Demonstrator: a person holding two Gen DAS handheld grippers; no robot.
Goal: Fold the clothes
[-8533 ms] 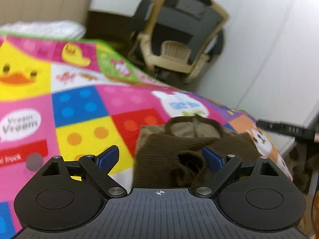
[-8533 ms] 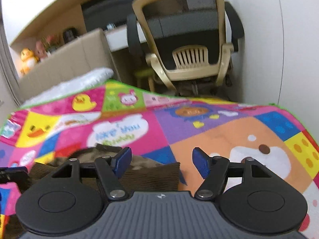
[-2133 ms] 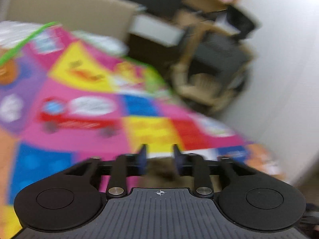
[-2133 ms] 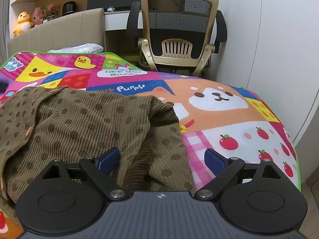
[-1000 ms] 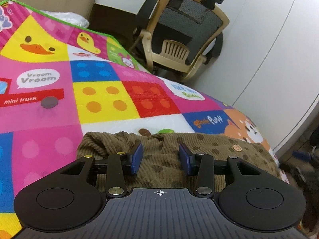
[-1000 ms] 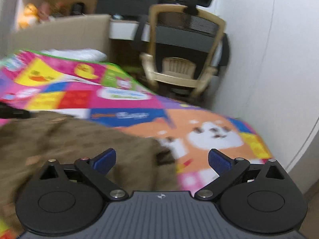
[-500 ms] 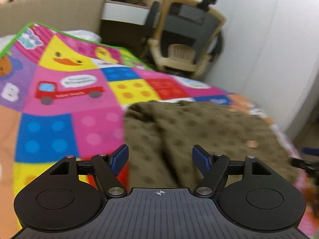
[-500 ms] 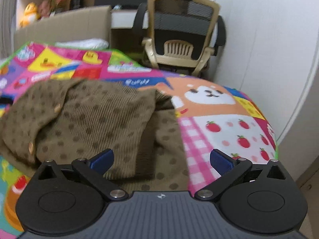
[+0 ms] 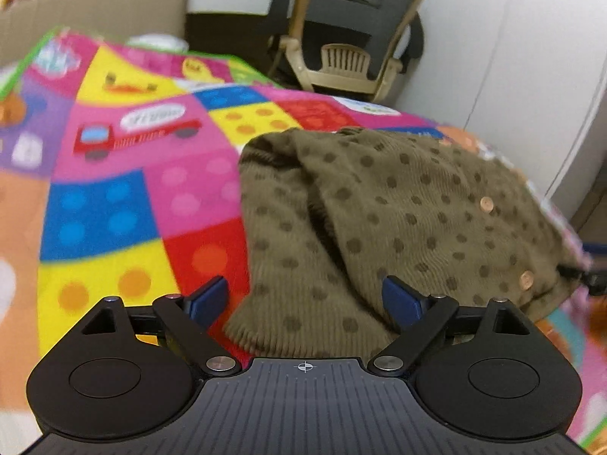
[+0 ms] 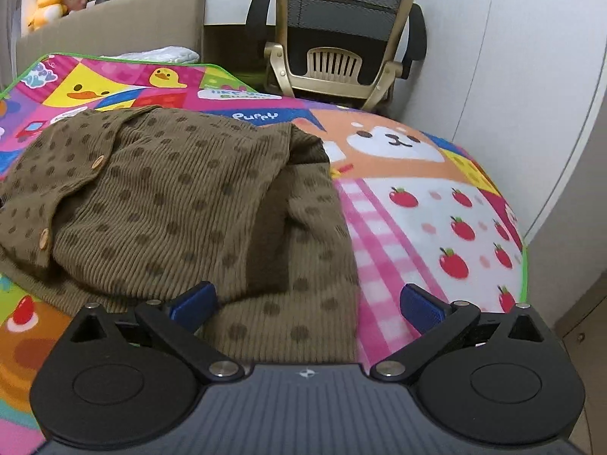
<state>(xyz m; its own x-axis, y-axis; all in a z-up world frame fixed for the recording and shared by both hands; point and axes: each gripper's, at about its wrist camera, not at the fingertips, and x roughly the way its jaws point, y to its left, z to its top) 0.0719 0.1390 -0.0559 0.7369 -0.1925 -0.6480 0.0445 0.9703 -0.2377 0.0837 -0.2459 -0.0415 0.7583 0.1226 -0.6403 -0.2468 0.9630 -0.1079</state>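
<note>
Cardigan [image 10: 159, 197] is laid rumpled on the mat [image 10: 436, 197], one flap turned over the body, so it's partway between spread and folded. Both the left gripper [image 9: 303, 299] and right gripper [image 10: 307, 305] are held wide open, nothing grasped, over its near hem. Edges probably need squaring. A chair [image 10: 341, 38] is seen beyond.

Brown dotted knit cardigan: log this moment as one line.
brown dotted knit cardigan: loose on colourful play mat | left hand-held gripper: open, empty | right hand-held gripper: open, empty
</note>
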